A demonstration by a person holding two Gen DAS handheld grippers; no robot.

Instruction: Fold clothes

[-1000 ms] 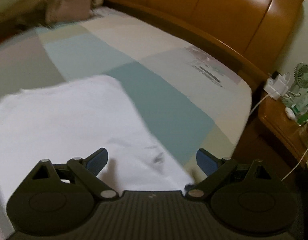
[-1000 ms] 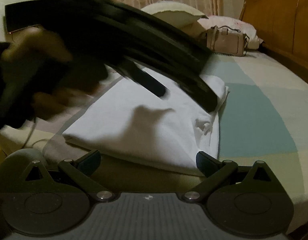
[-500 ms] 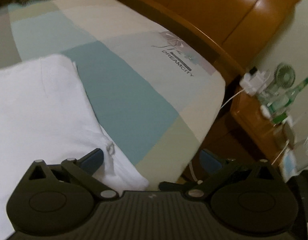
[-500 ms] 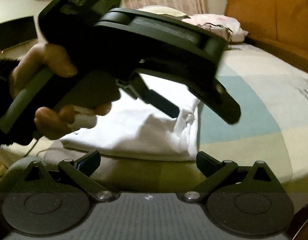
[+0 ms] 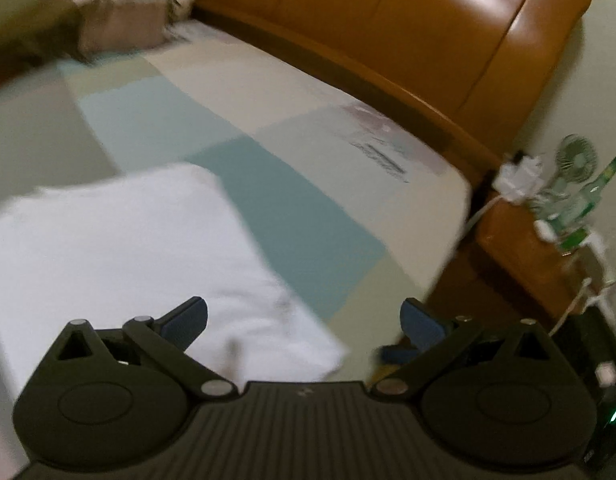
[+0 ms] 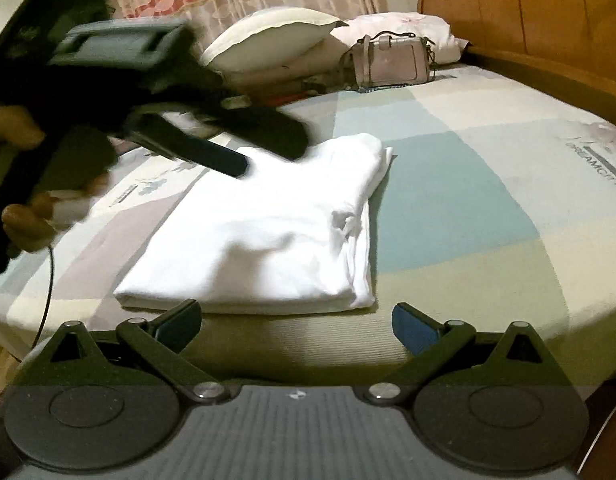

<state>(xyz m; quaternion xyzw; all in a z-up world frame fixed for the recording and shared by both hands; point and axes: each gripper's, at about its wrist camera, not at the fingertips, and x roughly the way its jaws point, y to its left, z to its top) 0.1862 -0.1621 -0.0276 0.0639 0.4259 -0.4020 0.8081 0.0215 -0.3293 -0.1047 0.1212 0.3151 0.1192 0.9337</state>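
The white garment (image 6: pixel 267 232) lies on the bed (image 6: pixel 460 200) as a squared, layered packet, its stacked edges showing along the side nearest the foot of the bed. It already lies folded, flat and compact, which is how the task wants it; whether more clothes wait their turn, nothing here tells me. One small pucker sits on top of the garment near its right-hand edge, the sort of bump a tucked sleeve or collar leaves.

The left gripper (image 6: pixel 243 168) hangs just above the far corner of the garment, held by a hand (image 6: pixel 31 200) off to the garment's left, blurred with motion. In its own view the left gripper (image 5: pixel 303 316) has its two fingers spread wide with nothing between them, the garment's near corner below. It looks placed there to pat or square the pile, not to carry anything.

The right gripper (image 6: pixel 295 322) waits just short of the garment's near edge, low over the mattress, its tongs also spread apart and empty, aimed along the fold as if to watch or steady it.

Beyond the garment, toward the headboard (image 6: pixel 528 20), sit a pale handbag (image 6: pixel 392 64) and a pillow (image 6: pixel 267 36), well apart from the garment, leaving it a bare patch of sheet to be worked on.
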